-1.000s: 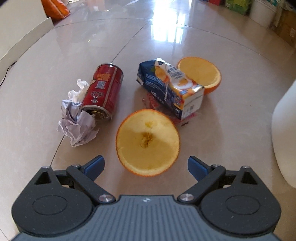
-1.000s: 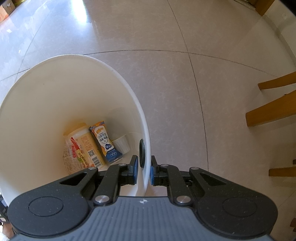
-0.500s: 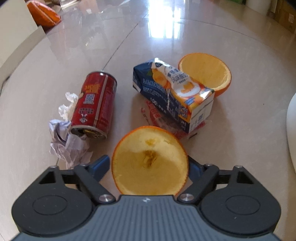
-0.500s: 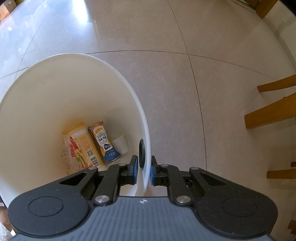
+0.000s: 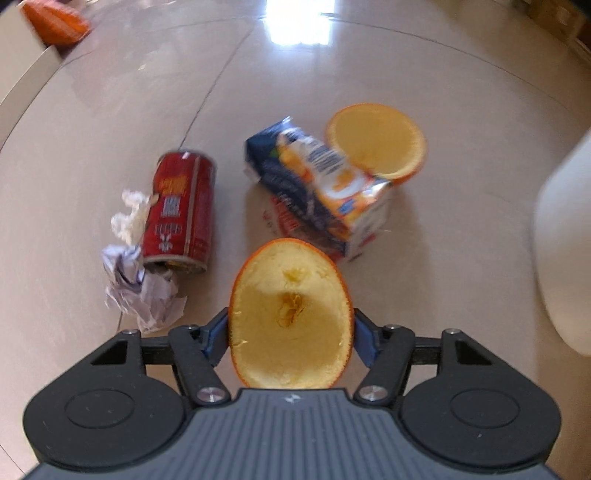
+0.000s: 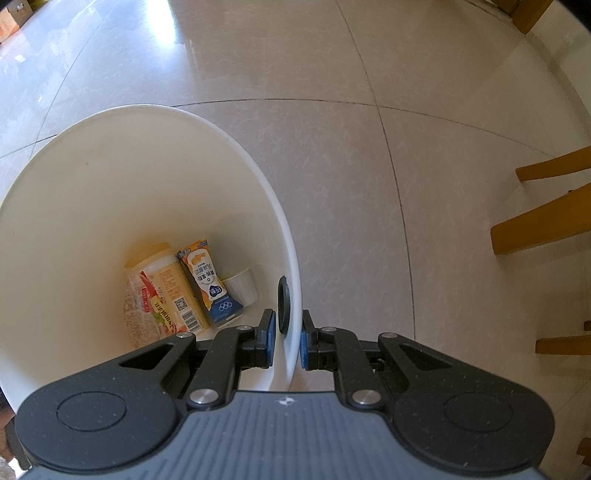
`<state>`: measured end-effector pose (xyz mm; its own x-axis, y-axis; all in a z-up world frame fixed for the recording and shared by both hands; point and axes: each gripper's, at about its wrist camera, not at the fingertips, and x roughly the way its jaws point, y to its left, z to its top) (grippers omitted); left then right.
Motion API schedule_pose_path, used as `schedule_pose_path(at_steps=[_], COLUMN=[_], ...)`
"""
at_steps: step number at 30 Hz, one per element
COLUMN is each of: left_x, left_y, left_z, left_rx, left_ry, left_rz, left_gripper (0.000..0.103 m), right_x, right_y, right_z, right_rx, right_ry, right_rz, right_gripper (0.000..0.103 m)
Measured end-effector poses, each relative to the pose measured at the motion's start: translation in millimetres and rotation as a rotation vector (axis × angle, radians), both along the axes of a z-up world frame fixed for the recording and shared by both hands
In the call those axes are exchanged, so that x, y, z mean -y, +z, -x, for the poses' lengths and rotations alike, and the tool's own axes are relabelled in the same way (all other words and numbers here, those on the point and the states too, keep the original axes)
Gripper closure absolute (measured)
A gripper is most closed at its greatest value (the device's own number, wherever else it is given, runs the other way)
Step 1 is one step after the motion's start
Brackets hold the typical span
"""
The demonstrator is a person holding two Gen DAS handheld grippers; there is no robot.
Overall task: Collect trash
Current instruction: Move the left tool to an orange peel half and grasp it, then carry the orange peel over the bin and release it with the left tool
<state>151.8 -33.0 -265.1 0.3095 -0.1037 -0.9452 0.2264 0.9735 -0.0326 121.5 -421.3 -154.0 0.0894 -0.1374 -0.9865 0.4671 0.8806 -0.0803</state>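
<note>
Between our left gripper's blue pads sits a hollowed orange-peel half, cut side up, squeezed into an oval; the jaws are closing on it and the pads already press its sides. Lifted or not, we cannot tell.

Risks, as we judge them: the peel is soft and empty, so more squeeze could fold it or pop it out sideways. The grip is low on a curved rind, so it may slip on the carry. A swing to the right could clip the white bin wall at the right edge of the left-wrist view.

Beyond the peel on the floor: a crushed juice carton lying on a red-printed wrapper, with a second peel half touching the carton's far side. Left of these lie a red can on its side and crumpled paper against the can's mouth and flank. All are still to collect.

Our right gripper is clamped on the rim of the white bin, one pad inside, one outside. A slip there could shift or tip the bin. At the bottom of the bin lie a plastic food packet, a drink carton and a small white cup.

Glossy beige floor tiles with strong window glare; wooden chair legs to the right, something orange at the far left.
</note>
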Motion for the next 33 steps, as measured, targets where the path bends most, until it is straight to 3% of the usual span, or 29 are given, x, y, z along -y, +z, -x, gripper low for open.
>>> schedule_pose_path(at_steps=[6,11,17,24,31,33], left_x=[9,26,61,126,190,204], left_y=[61,127,214,303,334,333], left_z=[0,1,3,19,25,22], left_rx=[-0.052,-0.042,-0.006,0.122,0.163,0.179], left_ry=[-0.148,-0.270,-0.416,-0.638,-0.720,-0.732], left_rz=[0.023,0.054,0.054,0.107,0.186,0.203], left_gripper=[0.038,0.038,0.038,0.038,0.037,0.025], right_x=[2,3,2,-1,4,4], right_y=[-1,0,-1,-2,-2,-3], right_z=[-1,-2,-2,-3,-2,-2], right_rx=[-0.009,-0.012,-0.013,-0.018,-0.015,-0.016], right_ry=[-0.006,0.003,0.002,0.007,-0.002,0.002], right_rz=[-0.015,-0.013,-0.015,-0.005,-0.024,-0.023], right_gripper=[0.088,0.088,0.088,0.087,0.087,0.087])
